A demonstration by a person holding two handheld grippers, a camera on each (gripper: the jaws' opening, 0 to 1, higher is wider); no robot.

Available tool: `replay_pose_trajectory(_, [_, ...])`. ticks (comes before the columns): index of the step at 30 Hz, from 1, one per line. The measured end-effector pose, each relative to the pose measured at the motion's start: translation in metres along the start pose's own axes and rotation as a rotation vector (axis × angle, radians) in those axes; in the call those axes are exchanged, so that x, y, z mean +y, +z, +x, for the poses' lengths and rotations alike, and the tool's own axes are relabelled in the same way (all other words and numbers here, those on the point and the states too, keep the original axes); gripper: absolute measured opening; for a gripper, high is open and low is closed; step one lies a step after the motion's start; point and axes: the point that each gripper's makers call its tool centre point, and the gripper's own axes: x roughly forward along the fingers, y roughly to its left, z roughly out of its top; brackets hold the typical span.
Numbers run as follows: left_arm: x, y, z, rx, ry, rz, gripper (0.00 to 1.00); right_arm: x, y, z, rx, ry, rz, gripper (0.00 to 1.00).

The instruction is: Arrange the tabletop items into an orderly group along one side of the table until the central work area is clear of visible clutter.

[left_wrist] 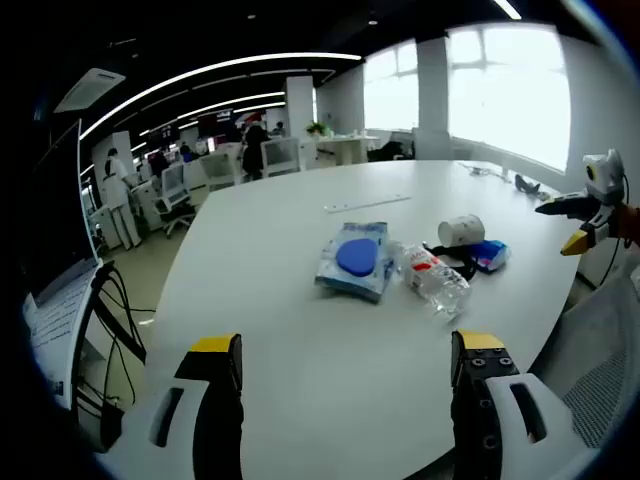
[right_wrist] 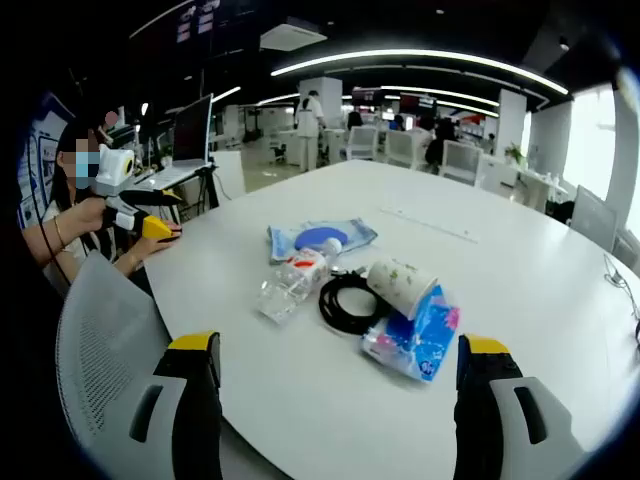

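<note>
On the white counter (left_wrist: 300,330), mid-surface, left to right in the left gripper view: blue wipes pack (left_wrist: 355,260), clear bottle (left_wrist: 432,277) lying flat, paper cup (left_wrist: 461,231). The right gripper view adds a black cable coil (right_wrist: 345,300) and blue tissue pack (right_wrist: 415,335). Left tongs (left_wrist: 345,375) and right tongs (right_wrist: 340,375) stand apart, empty.
</note>
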Motion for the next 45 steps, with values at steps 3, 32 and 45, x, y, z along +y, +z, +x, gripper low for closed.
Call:
replay_pose_trajectory(3, [-0.001, -0.001, 0.000, 0.007, -0.001, 0.006, 0.84, 0.001, 0.001, -0.001, -0.005, -0.002, -0.001, 0.97])
replay_pose_trajectory(32, [0.004, 0.005, 0.000, -0.012, 0.009, -0.065, 0.88, 0.008, 0.003, 0.005, -0.017, 0.031, 0.004, 0.97])
replay_pose_trajectory(45, [0.000, 0.009, 0.007, -0.003, 0.014, -0.047, 0.87, 0.004, 0.001, 0.010, -0.014, 0.029, 0.008, 0.96])
